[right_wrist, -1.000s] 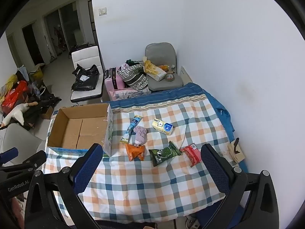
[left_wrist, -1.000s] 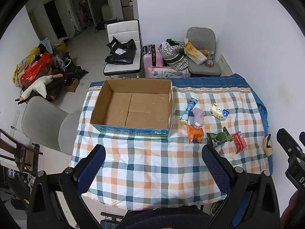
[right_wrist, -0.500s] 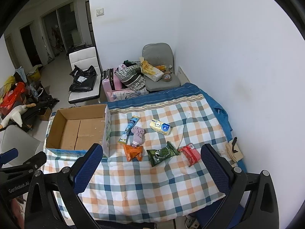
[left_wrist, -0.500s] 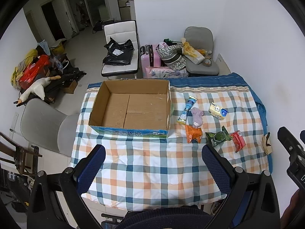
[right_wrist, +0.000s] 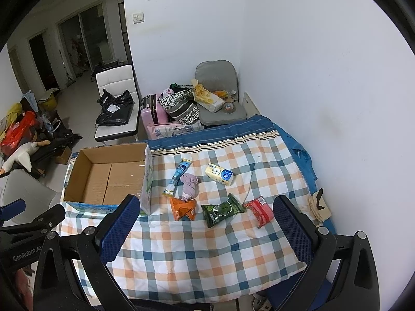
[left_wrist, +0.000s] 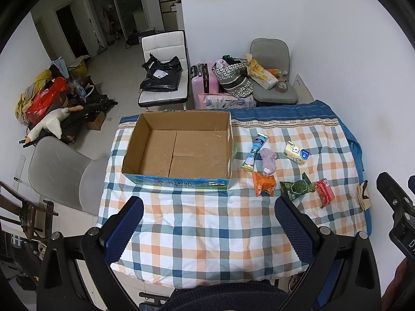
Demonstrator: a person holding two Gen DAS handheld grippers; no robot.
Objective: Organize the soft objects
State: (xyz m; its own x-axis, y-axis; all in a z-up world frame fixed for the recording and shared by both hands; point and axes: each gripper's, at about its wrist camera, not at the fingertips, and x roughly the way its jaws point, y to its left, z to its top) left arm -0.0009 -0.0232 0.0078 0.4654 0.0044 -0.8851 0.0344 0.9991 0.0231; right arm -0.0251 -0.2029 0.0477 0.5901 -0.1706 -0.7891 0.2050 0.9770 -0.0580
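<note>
An open cardboard box point(left_wrist: 181, 150) point(right_wrist: 109, 176) stands empty on the left of the checked tablecloth point(left_wrist: 207, 228). To its right lie a blue tube point(left_wrist: 255, 151) point(right_wrist: 177, 177), a lilac sock point(left_wrist: 268, 159) point(right_wrist: 189, 185), a yellow tissue pack point(left_wrist: 297, 153) point(right_wrist: 219, 174), an orange packet point(left_wrist: 263, 182) point(right_wrist: 182, 208), a green packet point(left_wrist: 297, 188) point(right_wrist: 220, 210) and a red packet point(left_wrist: 324, 191) point(right_wrist: 259, 211). My left gripper point(left_wrist: 207, 220) and right gripper point(right_wrist: 207, 217) are both open and empty, held high above the table's near edge.
A beige cloth piece point(right_wrist: 319, 204) lies at the table's right edge by the white wall. Behind the table stand a grey chair point(left_wrist: 272, 77) with bags, a pink suitcase point(left_wrist: 205, 80) and a white chair point(left_wrist: 166, 77). A grey chair point(left_wrist: 59, 171) stands left of the table.
Both grippers have drawn slightly up and back, so the table looks a little farther away. Nothing on the table has moved.
</note>
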